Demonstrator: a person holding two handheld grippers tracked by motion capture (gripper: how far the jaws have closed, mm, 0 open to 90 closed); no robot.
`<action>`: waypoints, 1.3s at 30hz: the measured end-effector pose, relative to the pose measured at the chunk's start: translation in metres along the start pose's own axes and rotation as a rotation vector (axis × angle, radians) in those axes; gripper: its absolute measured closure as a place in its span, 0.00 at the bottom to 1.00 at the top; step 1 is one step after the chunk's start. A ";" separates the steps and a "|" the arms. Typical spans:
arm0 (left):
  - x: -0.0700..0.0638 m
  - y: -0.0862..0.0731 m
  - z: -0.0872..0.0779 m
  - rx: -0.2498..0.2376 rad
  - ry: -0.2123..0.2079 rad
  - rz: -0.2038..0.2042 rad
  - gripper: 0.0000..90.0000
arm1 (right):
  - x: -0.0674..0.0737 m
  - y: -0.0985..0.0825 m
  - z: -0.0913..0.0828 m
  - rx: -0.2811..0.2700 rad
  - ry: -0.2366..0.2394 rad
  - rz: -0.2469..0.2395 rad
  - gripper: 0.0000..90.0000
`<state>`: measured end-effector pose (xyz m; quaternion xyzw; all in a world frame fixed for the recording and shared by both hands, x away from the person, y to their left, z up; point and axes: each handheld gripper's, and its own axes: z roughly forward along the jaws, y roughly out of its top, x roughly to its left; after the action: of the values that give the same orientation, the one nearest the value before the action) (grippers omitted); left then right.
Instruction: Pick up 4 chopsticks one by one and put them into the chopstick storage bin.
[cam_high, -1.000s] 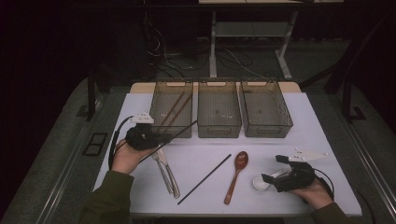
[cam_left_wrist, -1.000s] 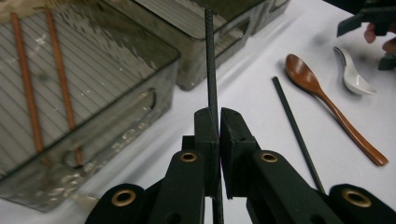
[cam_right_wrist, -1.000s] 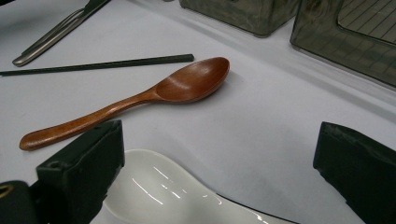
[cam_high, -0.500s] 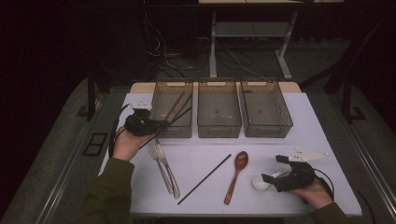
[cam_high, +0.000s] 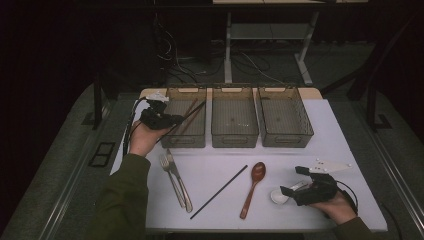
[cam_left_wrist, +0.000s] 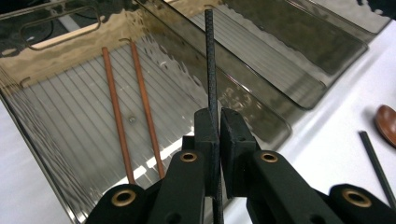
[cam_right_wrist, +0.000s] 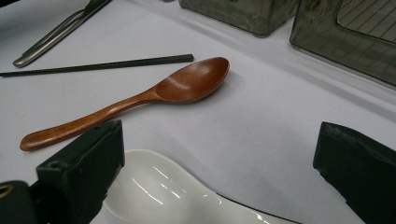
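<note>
The chopstick (cam_left_wrist: 211, 60) clamped in the left gripper (cam_left_wrist: 215, 122) is black with a fine, rough, matt texture. The bin (cam_left_wrist: 56, 121) is smoky translucent plastic, ribbed and glossy, holding two smooth reddish wooden chopsticks (cam_left_wrist: 140, 102). At ten o'clock from the glossy white ceramic spoon (cam_right_wrist: 154, 191) lies a satin-polished wooden spoon (cam_right_wrist: 154, 95).

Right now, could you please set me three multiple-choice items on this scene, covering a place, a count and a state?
1. Where do the brown chopsticks lie?
A. left bin
B. middle bin
C. on the table

2. How many bins stand in the row?
A. two
B. three
C. four

3. How are the left tongs?
A. wide open
B. shut on a black chopstick
C. shut on a spoon

Answers: 1 A, both rest on that bin's floor. 2 B, three stand side by side. 3 B, the jaws pinch the black stick.
</note>
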<state>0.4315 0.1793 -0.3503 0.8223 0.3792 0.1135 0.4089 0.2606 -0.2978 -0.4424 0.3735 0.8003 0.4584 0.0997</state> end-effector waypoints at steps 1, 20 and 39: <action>0.001 0.002 0.001 0.003 0.007 -0.001 0.95 | 0.000 0.000 0.000 0.000 -0.001 0.000 0.02; 0.026 0.027 0.041 0.004 0.098 -0.073 0.95 | 0.000 -0.001 -0.001 -0.001 0.002 -0.003 0.02; 0.040 0.023 0.065 0.037 0.169 -0.152 0.93 | 0.000 -0.001 -0.002 -0.001 0.003 -0.002 0.02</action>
<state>0.5037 0.1614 -0.3795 0.7861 0.4756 0.1439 0.3677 0.2593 -0.2993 -0.4421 0.3721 0.8005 0.4593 0.0990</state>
